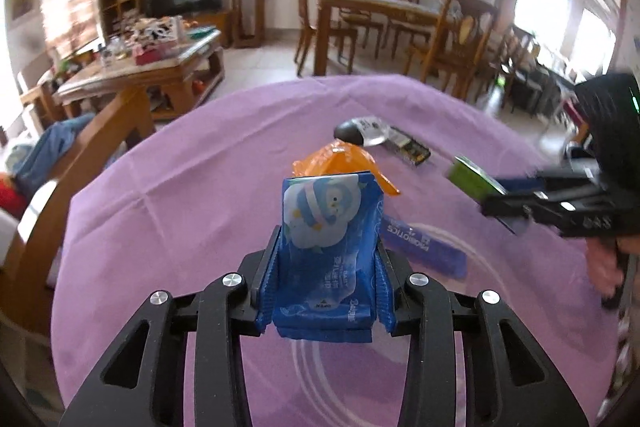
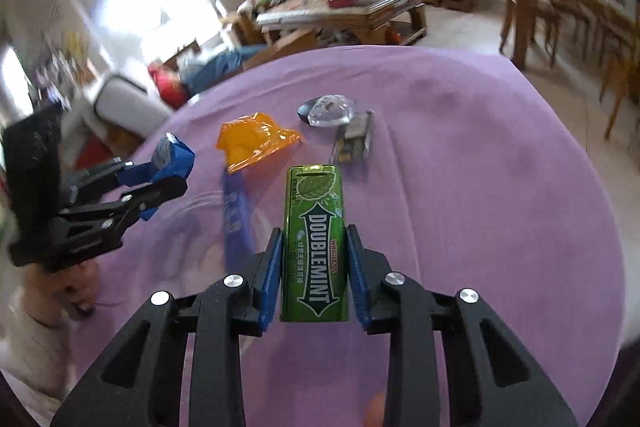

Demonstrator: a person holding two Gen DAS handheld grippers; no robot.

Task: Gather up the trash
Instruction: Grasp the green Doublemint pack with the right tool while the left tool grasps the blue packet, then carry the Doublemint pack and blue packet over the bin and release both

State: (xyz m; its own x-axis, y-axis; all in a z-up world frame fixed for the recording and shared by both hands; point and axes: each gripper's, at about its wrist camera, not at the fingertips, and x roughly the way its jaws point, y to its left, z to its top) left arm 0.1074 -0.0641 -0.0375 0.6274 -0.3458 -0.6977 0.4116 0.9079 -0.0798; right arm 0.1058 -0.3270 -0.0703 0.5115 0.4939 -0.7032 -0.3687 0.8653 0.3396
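So on the left, the left gripper (image 1: 326, 251) has its blue fingers (image 1: 269, 267) pinched in on a soft blue wet-wipes pack with a cartoon bird on it (image 1: 328, 227), one pad against each side, and the pack looks lifted clear of the round tabletop with the purple cloth (image 1: 180, 187). You can see the same grab from the right wrist view, over at the left edge (image 2: 160, 179).

Just behind that pack is a crumpled orange plastic wrapper (image 1: 340, 159), lying on the cloth near the middle. A flat dark blue box with "probiotics" printed on it (image 1: 424, 247) lies just right of the wipes pack, near side of the tabletop.

Further back, past the orange wrapper, there's a clear plastic blister pack with a dark rounded end (image 1: 360, 133) and right beside it a small dark rectangular packet (image 1: 412, 149), both on the far half of the cloth.

On the right, the right gripper (image 2: 314, 259) is clamped on a green Doublemint gum tin (image 2: 316, 239), fingers (image 2: 356, 267) pressing its long sides, the tin pointing away with its lid end far. It seems to be held above the cloth, though the view is a bit blurry.
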